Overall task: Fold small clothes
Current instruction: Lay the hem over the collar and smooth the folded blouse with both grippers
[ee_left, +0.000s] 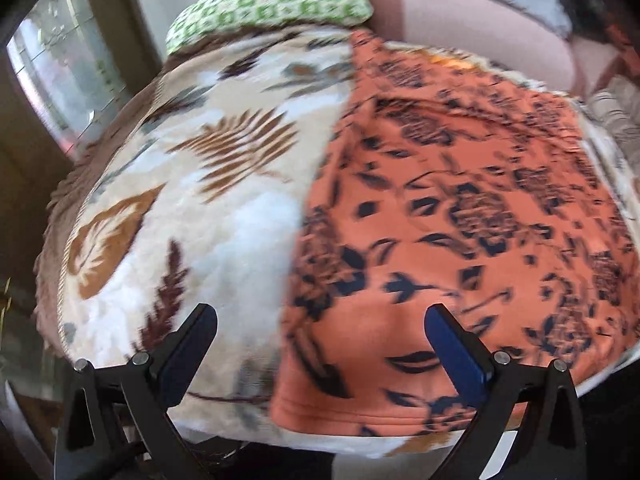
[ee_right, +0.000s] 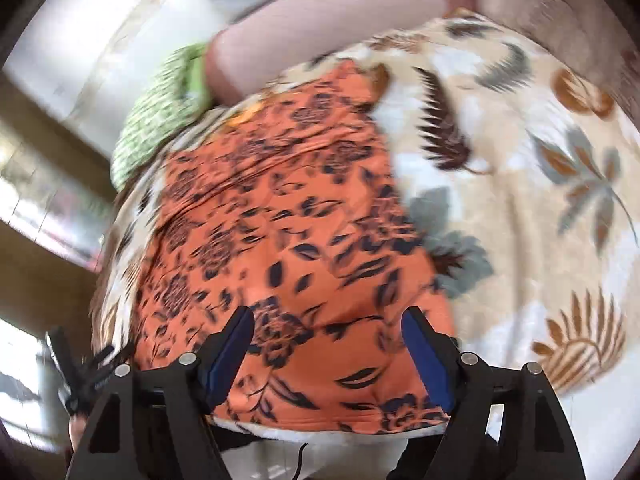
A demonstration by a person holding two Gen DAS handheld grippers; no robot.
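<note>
The orange flowered garment (ee_left: pixel 460 216) lies spread flat on a leaf-print blanket (ee_left: pixel 192 184), looking thin, soft, light and likely to sag and slide. Its hemmed near edge and corners seem the best hold; left gripper (ee_left: pixel 322 344) and right gripper (ee_right: pixel 328 344) hover there, jaws apart, empty.

A home bedroom: leaf-print blanket (ee_left: pixel 192 184) over bed, green patterned pillow (ee_left: pixel 272 0), window (ee_left: pixel 52 64).

One garment (ee_left: pixel 460 208), blanket (ee_left: pixel 192 184), pillow (ee_left: pixel 272 0)
</note>
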